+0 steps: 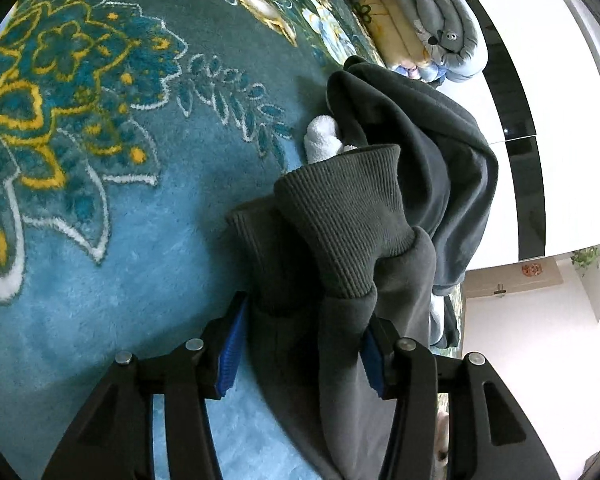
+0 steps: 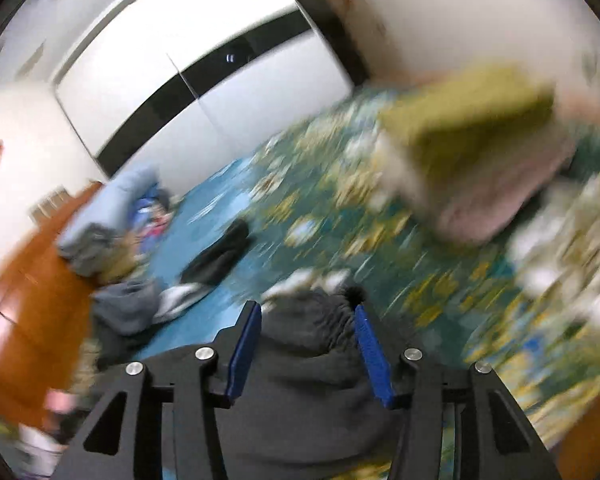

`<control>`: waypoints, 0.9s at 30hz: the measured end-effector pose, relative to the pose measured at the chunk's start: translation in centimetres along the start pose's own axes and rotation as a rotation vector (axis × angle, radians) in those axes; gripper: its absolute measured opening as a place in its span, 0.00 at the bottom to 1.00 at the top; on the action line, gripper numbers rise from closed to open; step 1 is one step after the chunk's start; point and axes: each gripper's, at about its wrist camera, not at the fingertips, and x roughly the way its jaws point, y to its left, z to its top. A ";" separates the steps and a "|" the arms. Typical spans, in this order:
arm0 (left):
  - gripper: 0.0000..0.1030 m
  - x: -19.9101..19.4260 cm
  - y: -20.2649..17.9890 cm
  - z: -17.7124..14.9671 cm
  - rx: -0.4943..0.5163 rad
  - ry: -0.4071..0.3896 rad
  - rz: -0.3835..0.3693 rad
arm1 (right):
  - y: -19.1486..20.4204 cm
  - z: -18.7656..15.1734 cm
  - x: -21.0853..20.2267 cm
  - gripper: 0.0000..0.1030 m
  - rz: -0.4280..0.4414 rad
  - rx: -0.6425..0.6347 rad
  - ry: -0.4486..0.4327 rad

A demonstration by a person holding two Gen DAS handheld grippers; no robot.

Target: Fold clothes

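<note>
- No box, basket or other container shows in either view; everything lies loose on the bed, which is covered by a plush teal blanket (image 1: 112,216) with yellow and white flower patterns.
- The left hand-held gripper (image 1: 300,364) has its blue-padded jaws closed onto a dark grey sweatshirt (image 1: 428,168); a ribbed cuff (image 1: 340,216) bunches up just above the jaws, and the cloth fills the gap between them.
- The rest of the sweatshirt trails away from the left jaws in a heap on the blanket, near the bed's edge.
- A small white rolled cloth (image 1: 322,138) lies touching the sweatshirt heap, partly tucked under a fold.
- Beyond the heap, folded bedding (image 1: 424,28) in cream and grey-blue is stacked at the far end of the bed.
- The right wrist view is heavily blurred. The right hand-held gripper (image 2: 306,354) grips gathered dark grey fabric (image 2: 308,364) between its blue pads, the jaws partly closed around it.
- Ahead of the right jaws, a black garment (image 2: 220,256) lies on the blanket, and a grey pile (image 2: 128,304) sits near the wooden bed edge (image 2: 28,320).
- An olive and pink stack (image 2: 472,152) rests on the blanket further off; its details cannot be made out.
- A white wardrobe (image 2: 204,76) with a dark band stands beside the bed.
</note>
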 end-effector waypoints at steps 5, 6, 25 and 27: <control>0.49 -0.3 0.5 0.2 -0.008 -0.004 -0.003 | 2.9 -0.3 1.1 0.51 0.171 -0.096 0.183; 0.49 -0.3 0.5 0.2 -0.009 -0.003 -0.003 | 4.5 -1.6 1.9 0.51 0.212 -0.138 0.253; 0.49 -0.4 0.8 -0.1 -0.038 0.010 -0.024 | 17.4 -16.2 5.9 0.05 0.291 -0.742 0.659; 0.49 -0.3 0.8 -0.2 -0.039 0.007 -0.021 | 17.2 -17.0 6.1 0.05 0.298 -0.746 0.693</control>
